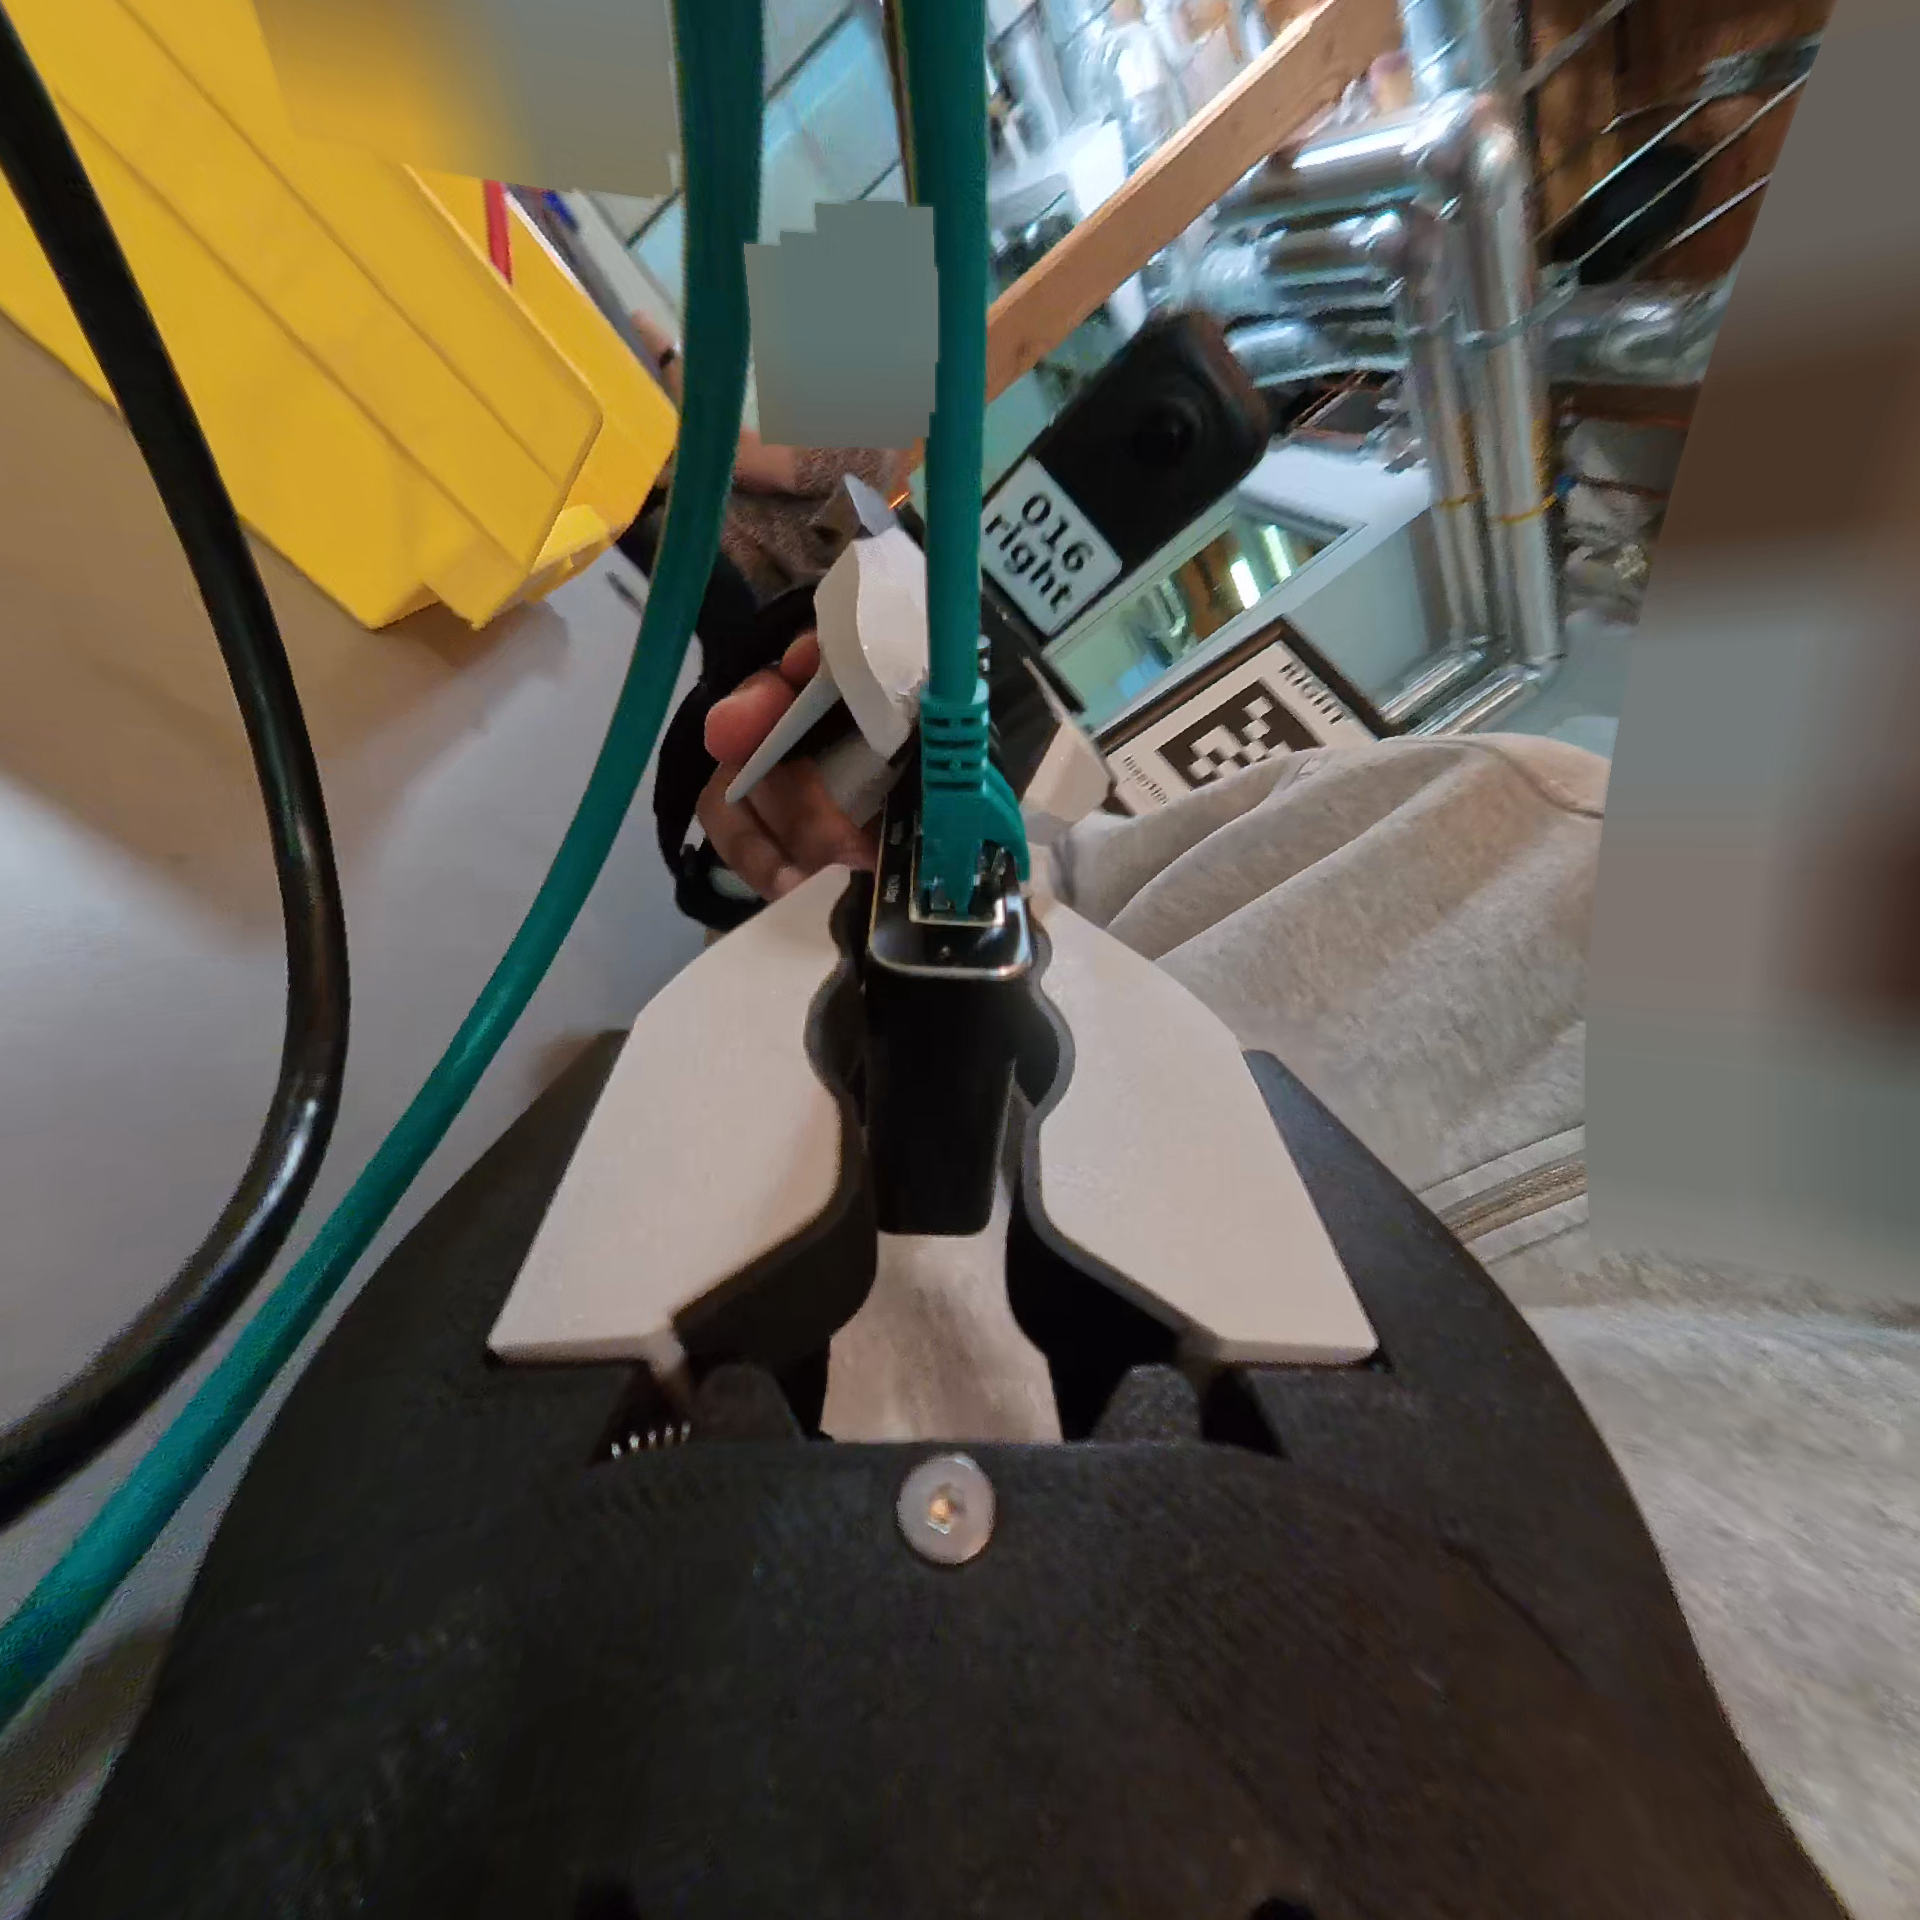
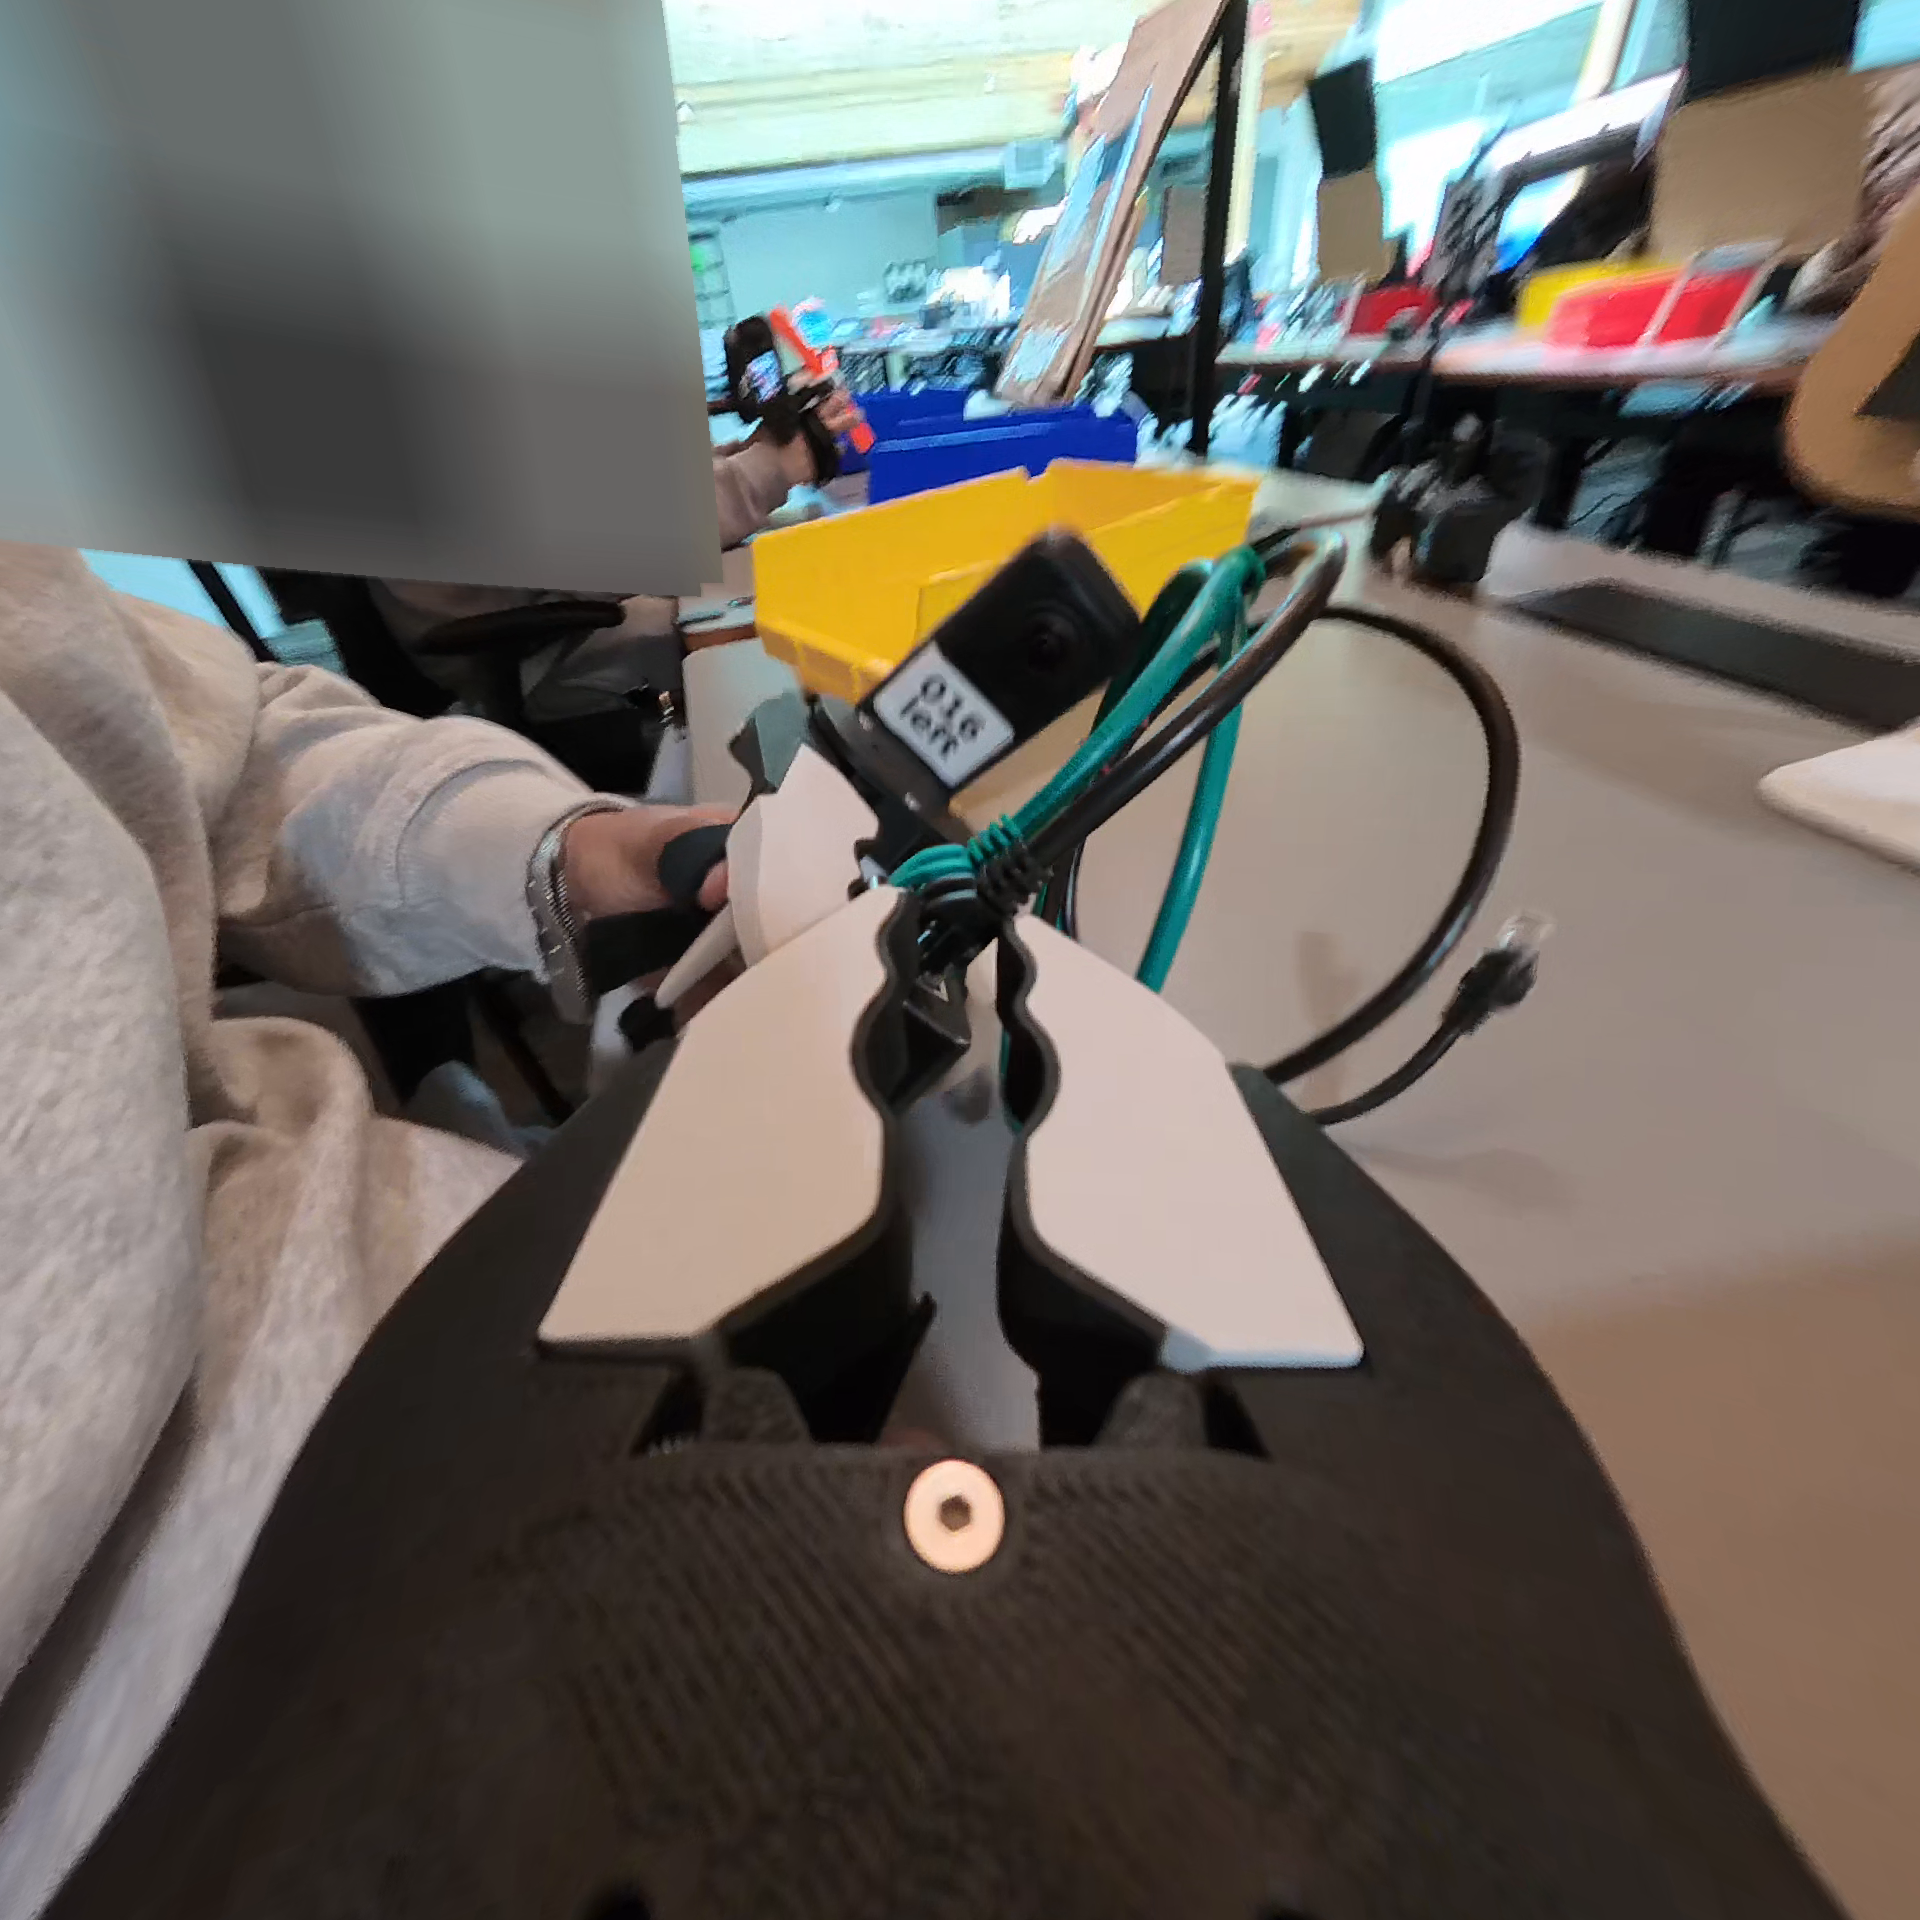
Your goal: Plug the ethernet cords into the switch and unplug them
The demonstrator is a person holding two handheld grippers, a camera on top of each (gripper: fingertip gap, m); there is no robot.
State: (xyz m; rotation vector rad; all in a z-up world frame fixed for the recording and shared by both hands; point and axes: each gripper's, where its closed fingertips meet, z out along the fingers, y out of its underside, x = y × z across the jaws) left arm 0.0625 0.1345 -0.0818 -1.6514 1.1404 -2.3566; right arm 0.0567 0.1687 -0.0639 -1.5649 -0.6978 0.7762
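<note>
My left gripper (image 1: pixel 940 914) is shut on a small black switch (image 1: pixel 940 1091) and holds it end-on above a grey sweatshirt. A green ethernet cord's plug (image 1: pixel 951 769) sits in a port on the switch's upper face. A second green cord (image 1: pixel 582 831) and a black cord (image 1: pixel 301 935) loop at the left. My right gripper (image 2: pixel 956 930) meets the switch from the far side and is closed on a black cord's plug (image 2: pixel 992 883), next to the green plug (image 2: pixel 935 862). One of its white fingers (image 1: pixel 878 634) shows in the left wrist view. Another black plug (image 2: pixel 1501 961) lies loose on the table.
Yellow bins (image 2: pixel 935 561) stand behind on the grey table (image 2: pixel 1558 1195), also in the left wrist view (image 1: pixel 343 416), with blue bins (image 2: pixel 987 442) farther back. The person's grey sleeve (image 2: pixel 312 831) fills the left. A white object (image 2: pixel 1849 790) lies at the right edge.
</note>
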